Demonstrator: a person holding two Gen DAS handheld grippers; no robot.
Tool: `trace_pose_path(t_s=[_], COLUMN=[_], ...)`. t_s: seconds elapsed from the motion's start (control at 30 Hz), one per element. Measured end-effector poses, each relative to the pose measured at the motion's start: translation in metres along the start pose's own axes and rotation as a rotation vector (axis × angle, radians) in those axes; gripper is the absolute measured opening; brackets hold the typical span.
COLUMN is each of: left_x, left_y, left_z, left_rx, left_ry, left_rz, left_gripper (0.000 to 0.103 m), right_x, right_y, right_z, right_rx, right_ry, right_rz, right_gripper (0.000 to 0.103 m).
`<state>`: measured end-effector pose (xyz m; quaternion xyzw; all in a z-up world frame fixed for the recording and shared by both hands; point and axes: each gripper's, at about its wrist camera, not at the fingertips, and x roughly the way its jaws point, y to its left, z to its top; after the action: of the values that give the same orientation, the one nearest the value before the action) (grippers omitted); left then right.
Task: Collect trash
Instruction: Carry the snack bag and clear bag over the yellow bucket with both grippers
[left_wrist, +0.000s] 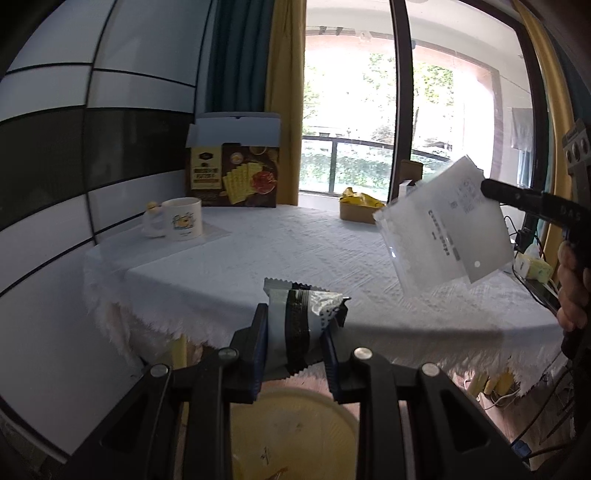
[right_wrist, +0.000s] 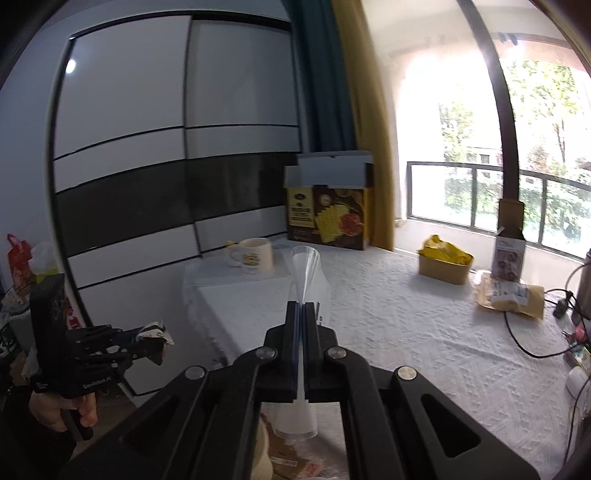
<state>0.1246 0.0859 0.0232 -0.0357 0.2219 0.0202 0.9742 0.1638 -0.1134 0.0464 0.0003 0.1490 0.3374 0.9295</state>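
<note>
Both grippers hold trash above the yellow bin (left_wrist: 295, 432): the left gripper (left_wrist: 295, 332) pinches a grey-and-black snack wrapper (left_wrist: 295, 325) directly over its rim, while the right gripper (right_wrist: 302, 314), clamped flat, grips a clear plastic bag (left_wrist: 443, 229) higher up, beside the bin. Light and floppy, the bag could likely drift past the bin if released early.

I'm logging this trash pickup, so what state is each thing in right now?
Left gripper: jaws shut on the grey-and-black snack wrapper.
Right gripper: jaws shut on the flat clear plastic bag.
Brown cracker box: upright, top flap open.
White ceramic mug: upright on the white tablecloth.
Small tan box: open, yellow bag inside.
</note>
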Motion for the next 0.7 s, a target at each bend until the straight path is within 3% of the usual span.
trace_pose_path(t_s=[0.37,0.7], left_x=[-0.031,-0.049], left_y=[0.033,0.060], left_z=[-0.026,-0.050], left_rx=[-0.067,-0.113], left_ry=[0.001,0.007], left_rz=[0.062,0.114], left_gripper=[0.026,0.026], right_x=[0.023,0.062], right_y=[0.069,0.110], right_z=[-0.020,-0.060], right_rx=[-0.039,-0.048], right_ry=[0.041,0.154], right_rz=[0.158,0.261], right_gripper=[0.001,0.001])
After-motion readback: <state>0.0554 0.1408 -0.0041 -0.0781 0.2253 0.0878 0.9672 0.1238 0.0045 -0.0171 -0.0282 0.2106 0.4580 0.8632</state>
